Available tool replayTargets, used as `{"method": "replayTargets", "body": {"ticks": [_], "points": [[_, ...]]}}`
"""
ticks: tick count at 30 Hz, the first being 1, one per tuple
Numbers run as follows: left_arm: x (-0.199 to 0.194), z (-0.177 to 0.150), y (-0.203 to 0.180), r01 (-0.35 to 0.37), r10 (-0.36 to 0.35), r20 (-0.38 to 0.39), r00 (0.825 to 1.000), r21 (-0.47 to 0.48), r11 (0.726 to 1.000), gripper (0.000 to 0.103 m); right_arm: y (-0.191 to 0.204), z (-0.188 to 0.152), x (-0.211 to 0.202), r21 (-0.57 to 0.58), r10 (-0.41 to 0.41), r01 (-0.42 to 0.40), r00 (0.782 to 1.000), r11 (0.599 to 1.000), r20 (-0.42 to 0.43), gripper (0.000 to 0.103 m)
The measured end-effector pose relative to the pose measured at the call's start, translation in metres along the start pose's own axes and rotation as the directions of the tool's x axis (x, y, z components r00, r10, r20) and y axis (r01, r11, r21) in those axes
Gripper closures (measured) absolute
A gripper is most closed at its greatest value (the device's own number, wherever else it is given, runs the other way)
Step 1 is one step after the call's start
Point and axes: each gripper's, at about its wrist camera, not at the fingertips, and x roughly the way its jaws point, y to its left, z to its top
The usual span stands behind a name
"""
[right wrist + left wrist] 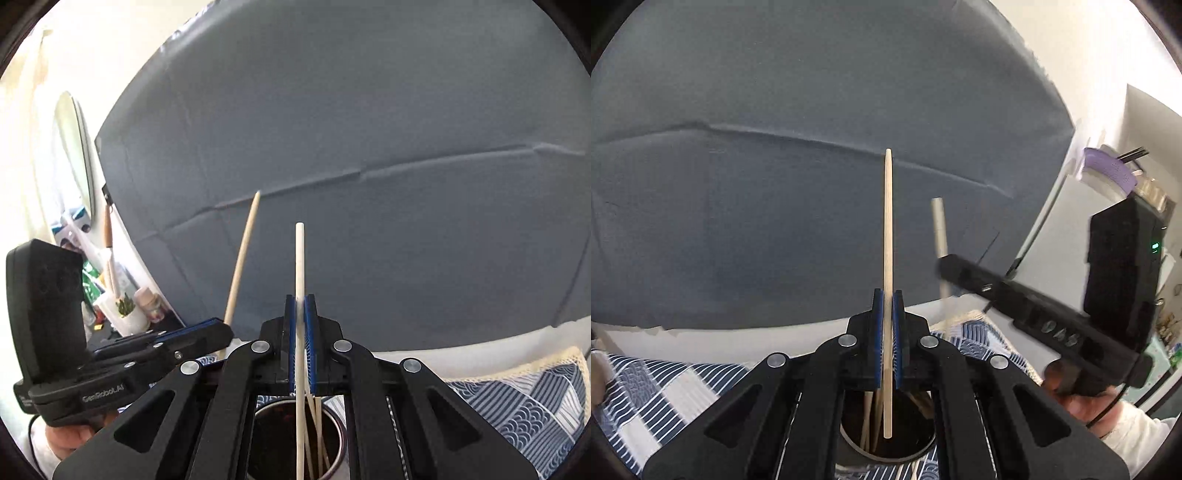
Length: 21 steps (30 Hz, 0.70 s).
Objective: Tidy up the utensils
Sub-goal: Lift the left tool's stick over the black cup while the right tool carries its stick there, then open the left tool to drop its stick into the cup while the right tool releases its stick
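Observation:
My left gripper (887,295) is shut on a light wooden chopstick (888,229) held upright, its lower end over a dark round holder cup (916,448) with other chopsticks inside. My right gripper (302,299) is shut on a white chopstick (300,258), also upright, its lower end inside the same cup (334,469). The right gripper shows blurred in the left wrist view (942,266). The left gripper shows in the right wrist view (221,328) with its wooden chopstick (243,254).
A blue-and-white patterned cloth (665,387) covers the table under the cup. A grey-blue backdrop (812,166) fills the back. Cluttered shelves with a white plant pot (127,317) stand at the left of the right wrist view; a purple-lidded jar (1112,173) at the right of the left wrist view.

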Motion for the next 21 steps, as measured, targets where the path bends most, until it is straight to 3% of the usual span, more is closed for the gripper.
{"method": "replayTargets", "body": {"ticks": [9,21], "points": [[0.023,-0.016,0.006,0.071,-0.070,0.070,0.995,-0.021,0.997,0.098,-0.009,-0.019,0.032,0.041,0.028,-0.028,1.000,0.999,0.003,0.098],[0.036,-0.061,-0.002,0.032,-0.032,-0.016,0.999,0.020,0.999,0.098,-0.014,-0.063,0.028,0.054,0.034,-0.031,0.997,0.998,-0.069,0.098]]}}
